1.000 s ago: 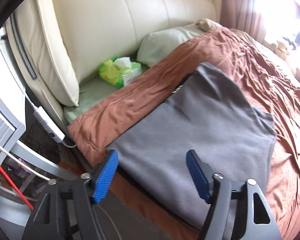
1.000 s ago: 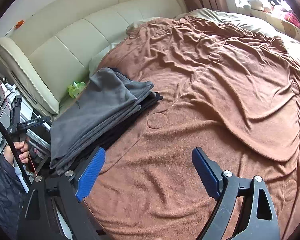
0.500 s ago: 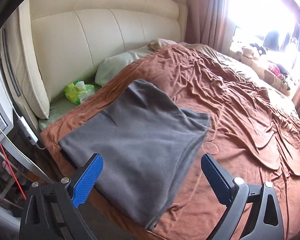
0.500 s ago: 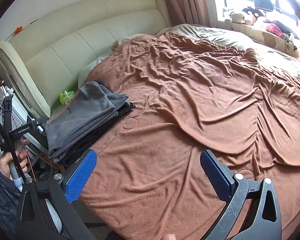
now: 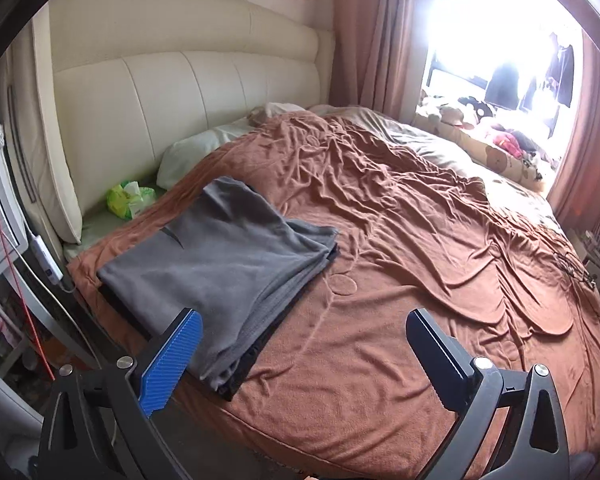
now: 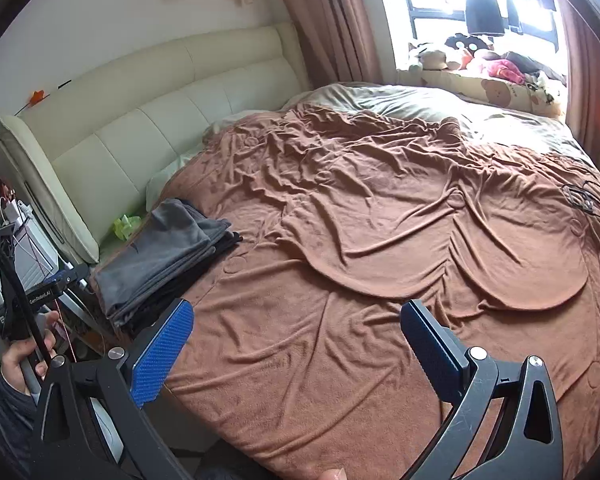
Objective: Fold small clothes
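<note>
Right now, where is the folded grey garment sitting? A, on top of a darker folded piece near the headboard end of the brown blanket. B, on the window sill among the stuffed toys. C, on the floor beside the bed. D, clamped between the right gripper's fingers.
A: the grey garment lies flat on a darker folded piece whose edge shows beneath it, on the brown blanket near the headboard, and both grippers hang open, clear of it.

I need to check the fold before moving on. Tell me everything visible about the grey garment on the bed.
The grey garment is soft, fleece-like cloth, folded flat into a rough rectangle with stacked layers along its near edge and a small dark mark on top. It lies on a black folded piece at the brown blanket's corner near the headboard. Neither gripper touches it.
</note>
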{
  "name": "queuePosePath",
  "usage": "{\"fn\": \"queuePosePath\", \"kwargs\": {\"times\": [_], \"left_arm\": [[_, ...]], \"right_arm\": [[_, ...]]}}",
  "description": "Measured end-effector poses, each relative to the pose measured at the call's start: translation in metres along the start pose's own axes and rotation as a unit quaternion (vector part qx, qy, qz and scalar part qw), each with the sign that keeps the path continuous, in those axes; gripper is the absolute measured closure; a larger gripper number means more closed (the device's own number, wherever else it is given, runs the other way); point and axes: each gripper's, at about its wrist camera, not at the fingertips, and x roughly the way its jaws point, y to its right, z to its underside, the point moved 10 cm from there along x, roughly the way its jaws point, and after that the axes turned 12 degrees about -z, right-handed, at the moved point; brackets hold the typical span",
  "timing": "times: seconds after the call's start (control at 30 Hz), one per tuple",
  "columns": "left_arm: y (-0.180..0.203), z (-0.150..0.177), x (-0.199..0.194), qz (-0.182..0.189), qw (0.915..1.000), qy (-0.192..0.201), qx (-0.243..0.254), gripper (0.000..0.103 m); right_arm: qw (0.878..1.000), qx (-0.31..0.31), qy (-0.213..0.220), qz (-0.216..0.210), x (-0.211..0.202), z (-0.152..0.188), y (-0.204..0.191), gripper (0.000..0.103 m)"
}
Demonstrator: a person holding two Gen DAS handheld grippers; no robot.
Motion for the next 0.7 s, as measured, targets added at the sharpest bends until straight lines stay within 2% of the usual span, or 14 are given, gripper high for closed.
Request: {"fn": "queuePosePath", "kwargs": {"times": [0.7], "left_arm": [[0.067,0.043,-0.14,0.068,0.9935,0.068,0.06,0.0]], "right_arm": [[0.998,-0.007,0.048,0.028,-0.124,0.063,-0.007,0.0]]}}
